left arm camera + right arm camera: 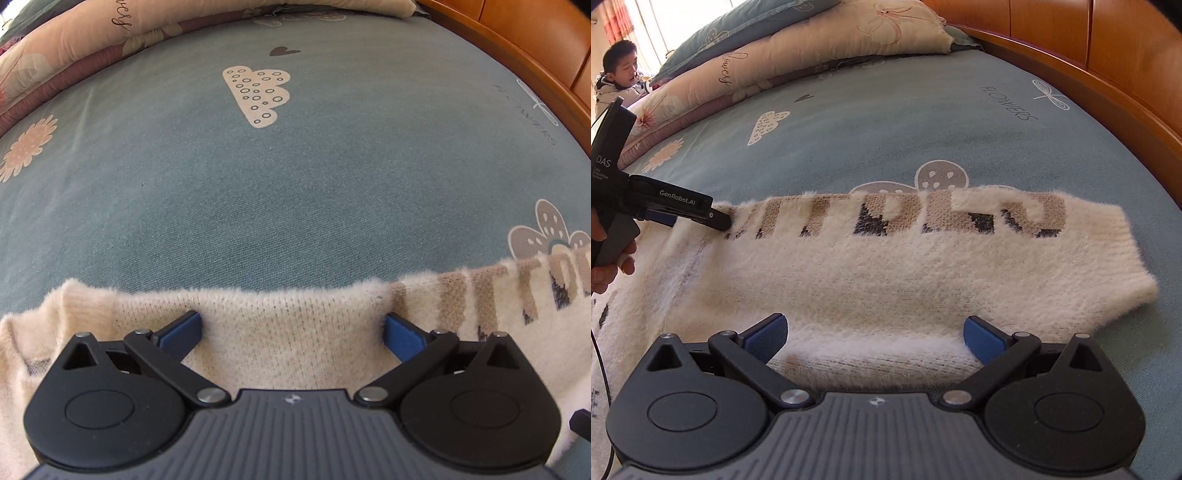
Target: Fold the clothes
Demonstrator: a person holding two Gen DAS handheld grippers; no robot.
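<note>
Both grippers' fingers (181,334) spread wide, empty, over cream sweater (886,266); bedsheet (258,192) beneath.

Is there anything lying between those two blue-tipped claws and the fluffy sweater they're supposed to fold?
Nothing visible. The left gripper and the right gripper both sit right over the cream sweater with jaws open, and only bare bedsheet lies beyond it.

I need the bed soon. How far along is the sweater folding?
Done: the sweater lies as a flat band on the bed, seemingly folded once. In hand: nothing; the left gripper and right gripper are open over it. Left: further folds.
</note>
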